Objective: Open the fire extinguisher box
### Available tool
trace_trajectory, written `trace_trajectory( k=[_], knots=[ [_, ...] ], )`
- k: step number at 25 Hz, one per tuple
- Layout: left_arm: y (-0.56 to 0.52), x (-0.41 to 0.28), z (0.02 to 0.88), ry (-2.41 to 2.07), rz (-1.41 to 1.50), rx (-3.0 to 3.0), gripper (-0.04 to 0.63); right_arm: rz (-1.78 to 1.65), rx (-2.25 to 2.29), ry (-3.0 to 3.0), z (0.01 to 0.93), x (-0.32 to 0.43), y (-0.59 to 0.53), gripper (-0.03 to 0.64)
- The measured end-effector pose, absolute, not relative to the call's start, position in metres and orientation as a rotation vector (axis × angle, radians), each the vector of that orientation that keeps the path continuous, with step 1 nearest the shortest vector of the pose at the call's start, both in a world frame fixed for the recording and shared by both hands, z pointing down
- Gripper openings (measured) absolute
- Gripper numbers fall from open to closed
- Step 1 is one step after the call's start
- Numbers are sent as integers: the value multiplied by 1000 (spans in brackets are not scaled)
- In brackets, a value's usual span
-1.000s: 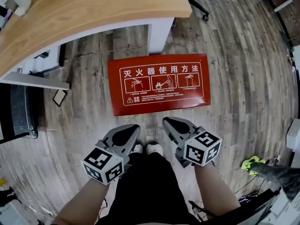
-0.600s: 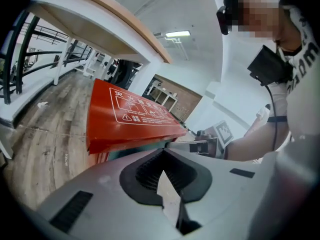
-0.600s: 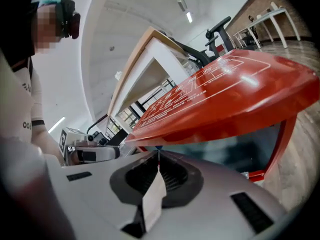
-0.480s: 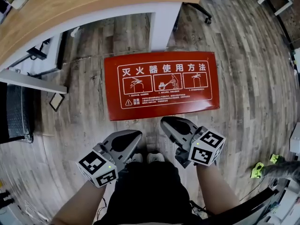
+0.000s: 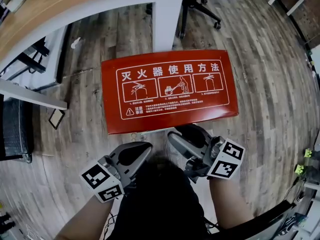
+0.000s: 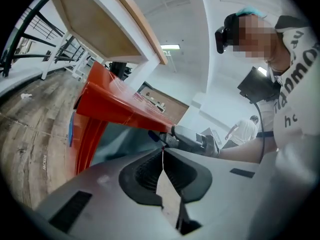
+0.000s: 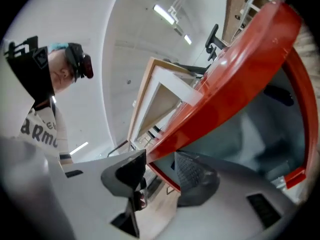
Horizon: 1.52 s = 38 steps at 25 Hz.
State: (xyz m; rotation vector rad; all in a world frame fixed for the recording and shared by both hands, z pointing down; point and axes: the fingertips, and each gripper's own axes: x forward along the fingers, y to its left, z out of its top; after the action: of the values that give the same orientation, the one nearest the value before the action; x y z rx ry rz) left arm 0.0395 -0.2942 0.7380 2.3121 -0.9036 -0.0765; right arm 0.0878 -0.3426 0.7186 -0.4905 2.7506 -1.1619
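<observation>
- Near left: left tool (image 6: 163,150), clenched shut on nothing, tips just short of the box.
- Near right: right tool (image 7: 160,156), released, jaws just been opening, red lid edge in the gap, pads not pressing.
- Middle: red fire extinguisher box (image 5: 170,89) on the wooden floor (image 5: 270,84), printed lid facing up.
- Far: wood-topped worktop (image 5: 50,4).

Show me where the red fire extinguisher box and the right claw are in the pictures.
red fire extinguisher box (image 5: 170,89), head view, middle of its printed lid.
right claw (image 7: 160,156), right gripper view, the gap between its tips; its jaws have just been opening, with the box's red edge seen between them.
</observation>
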Motion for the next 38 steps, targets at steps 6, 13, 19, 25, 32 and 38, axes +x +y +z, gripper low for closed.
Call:
trace_trajectory(
  k=[6, 13, 19, 25, 32, 38],
  knots=[
    [-291, 40, 741, -891, -85, 2341, 6, -1197, -369, 2603, 715, 93, -347, 169],
    [-282, 43, 742, -861, -79, 2378, 6, -1140, -367, 2518, 710, 100, -358, 170],
    [-273, 46, 740, -852, -85, 2384, 6, -1158, -340, 2341, 696, 107, -359, 146],
    [-262, 43, 703, -861, -114, 2375, 6, -1249, -345, 2175, 664, 110, -360, 95],
    [-265, 26, 638, -926, -137, 2393, 5, -1324, -436, 2048, 616, 104, -377, 77],
    [-304, 3, 561, -996, -183, 2343, 5, -1487, -582, 1965, 574, 92, -419, 75]
  ],
)
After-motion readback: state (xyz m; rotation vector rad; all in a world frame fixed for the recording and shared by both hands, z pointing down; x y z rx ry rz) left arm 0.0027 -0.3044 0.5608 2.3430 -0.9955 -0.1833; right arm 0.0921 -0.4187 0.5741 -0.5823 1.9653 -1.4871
